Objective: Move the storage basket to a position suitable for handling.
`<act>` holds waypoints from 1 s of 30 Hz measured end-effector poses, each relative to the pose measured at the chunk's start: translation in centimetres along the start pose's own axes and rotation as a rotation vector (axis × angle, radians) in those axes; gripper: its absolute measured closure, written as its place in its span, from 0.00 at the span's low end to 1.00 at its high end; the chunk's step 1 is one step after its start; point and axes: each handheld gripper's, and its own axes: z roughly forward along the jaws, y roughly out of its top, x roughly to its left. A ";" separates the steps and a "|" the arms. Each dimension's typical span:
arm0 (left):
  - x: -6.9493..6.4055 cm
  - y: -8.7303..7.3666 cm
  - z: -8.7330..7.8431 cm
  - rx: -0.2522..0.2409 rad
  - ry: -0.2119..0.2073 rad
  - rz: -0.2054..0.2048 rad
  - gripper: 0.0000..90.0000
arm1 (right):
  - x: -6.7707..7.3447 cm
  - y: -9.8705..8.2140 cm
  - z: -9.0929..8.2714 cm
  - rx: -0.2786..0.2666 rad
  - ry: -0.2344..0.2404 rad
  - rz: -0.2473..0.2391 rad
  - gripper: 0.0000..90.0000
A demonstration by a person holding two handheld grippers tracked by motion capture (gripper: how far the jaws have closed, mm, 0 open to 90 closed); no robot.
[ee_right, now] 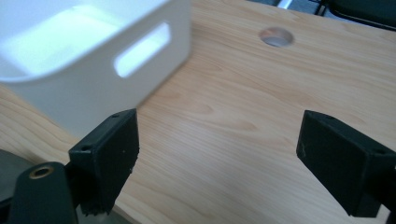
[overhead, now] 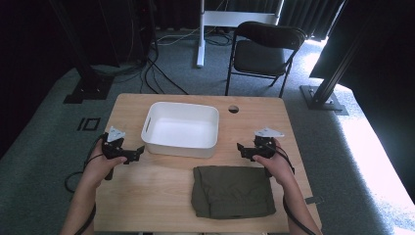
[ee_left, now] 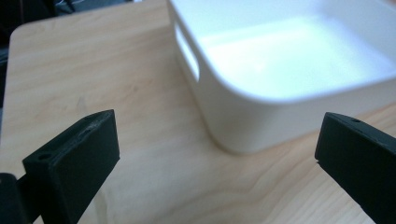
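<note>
— Where are the jaws at right now?

— Both spread wide with nothing between them. The left gripper (overhead: 138, 152) hangs just off the left end of the white plastic bin (overhead: 180, 129), near the worktop's left edge, jaws pointed inward at the bin's near corner. The right gripper (overhead: 241, 149) sits off the bin's right end, jaws released too, facing in over bare wood.

— So nothing picked up yet?

— Nothing. I'd call this the very start: both hands poised, no contact with anything.

— And what are they after?

— My guess is the folded olive-green garment (overhead: 233, 191). It lies flat along the worktop's (overhead: 127, 200) front edge, right of the middle, just in front of the bin and just inside the person's right hand (overhead: 275, 165).

— What's the next move need, then?

— The right gripper is nearest, so I'd expect it to drop back and down to the cloth's far right corner and pinch a layered edge. The left would have to cross toward the cloth's left side if both are to lift it level.

— Anything in the bin?

— Empty, as far as I can see; from the left gripper view its floor (ee_left: 299, 51) is bare white. There's a slot handle (ee_right: 142, 50) in the end wall facing the right gripper.
</note>
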 end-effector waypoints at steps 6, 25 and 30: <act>0.2 2.0 0.9 -0.018 -0.007 -0.003 0.01 | 2.1 1.8 1.4 -0.001 0.033 -0.034 0.14; 0.9 4.4 4.7 -0.032 0.004 -0.035 0.28 | 6.0 5.6 6.0 -0.009 0.079 -0.012 0.16; 0.6 4.3 5.6 -0.011 0.009 -0.019 0.51 | 6.7 5.5 6.8 0.037 0.009 -0.037 0.37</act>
